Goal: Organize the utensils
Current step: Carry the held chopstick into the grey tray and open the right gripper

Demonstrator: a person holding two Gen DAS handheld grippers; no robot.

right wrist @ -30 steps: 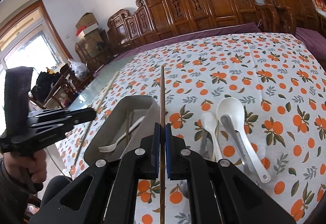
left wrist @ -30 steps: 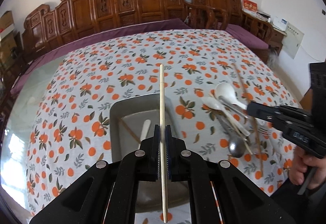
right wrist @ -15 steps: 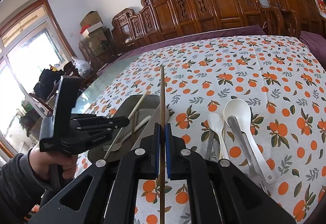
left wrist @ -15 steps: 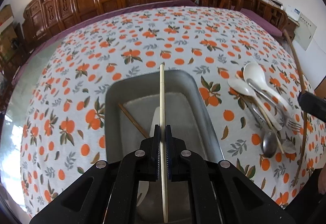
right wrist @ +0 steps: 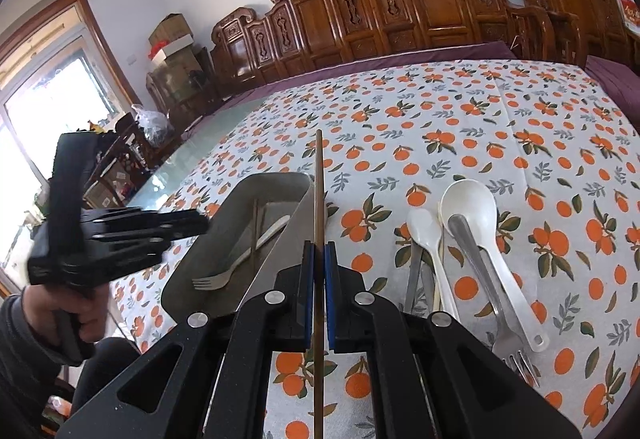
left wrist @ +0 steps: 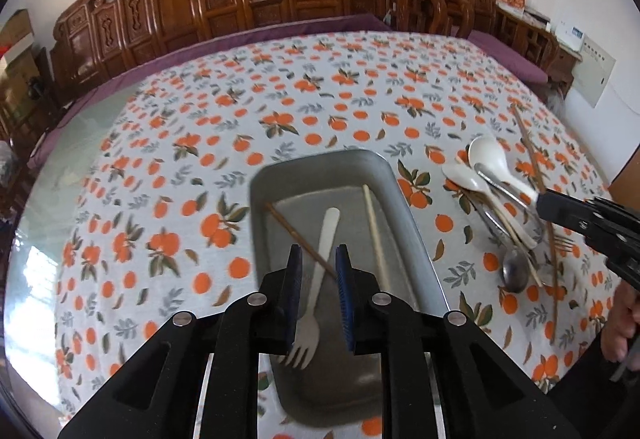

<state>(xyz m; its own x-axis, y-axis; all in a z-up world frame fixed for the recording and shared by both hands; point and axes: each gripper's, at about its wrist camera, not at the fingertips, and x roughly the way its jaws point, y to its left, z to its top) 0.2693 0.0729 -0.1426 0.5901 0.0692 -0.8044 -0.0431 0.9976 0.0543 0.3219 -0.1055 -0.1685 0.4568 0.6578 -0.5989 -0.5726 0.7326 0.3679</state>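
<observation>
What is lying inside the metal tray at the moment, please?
Inside the metal tray: a white fork, a pale chopstick and a dark chopstick. The left gripper covers the tray's near floor.

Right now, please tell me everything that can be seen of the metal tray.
The tray is a grey, dull metal rectangle with rounded corners and sloped walls. It sits flat on the orange-print cloth. Inside lie a pale fork, a dark chopstick and a light chopstick.
</observation>
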